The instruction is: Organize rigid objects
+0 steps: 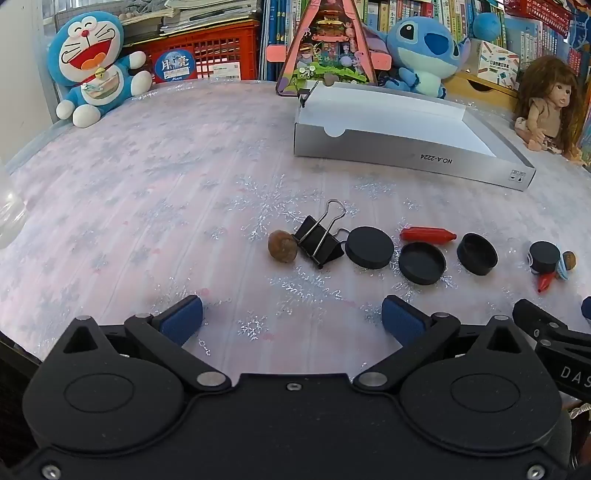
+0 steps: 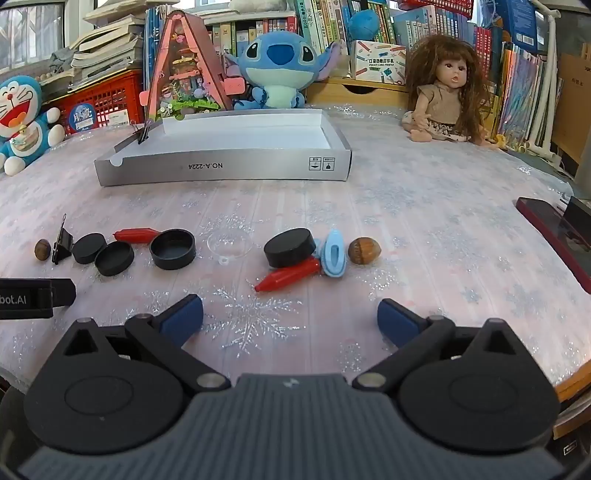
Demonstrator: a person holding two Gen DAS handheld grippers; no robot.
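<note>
Both grippers, left (image 1: 291,317) & right (image 2: 290,317), are wide open, holding nothing. Black caps (image 2: 173,248), red bits (image 2: 288,279), nuts (image 2: 364,250) sit mid table (image 2: 424,229), box (image 2: 221,166) near back edge.

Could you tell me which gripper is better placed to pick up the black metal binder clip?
Left, probably. The black metal binder clip lies just ahead of the open left gripper; from the right gripper it sits far off to the left.

Before you, a table (image 2: 424,192) under a pale snowflake-print cloth runs back to crowded bookshelves (image 2: 369,22). A red crate (image 1: 218,48) under stacked papers stands at the left, a window (image 2: 29,33) brightening the far-left corner.
</note>
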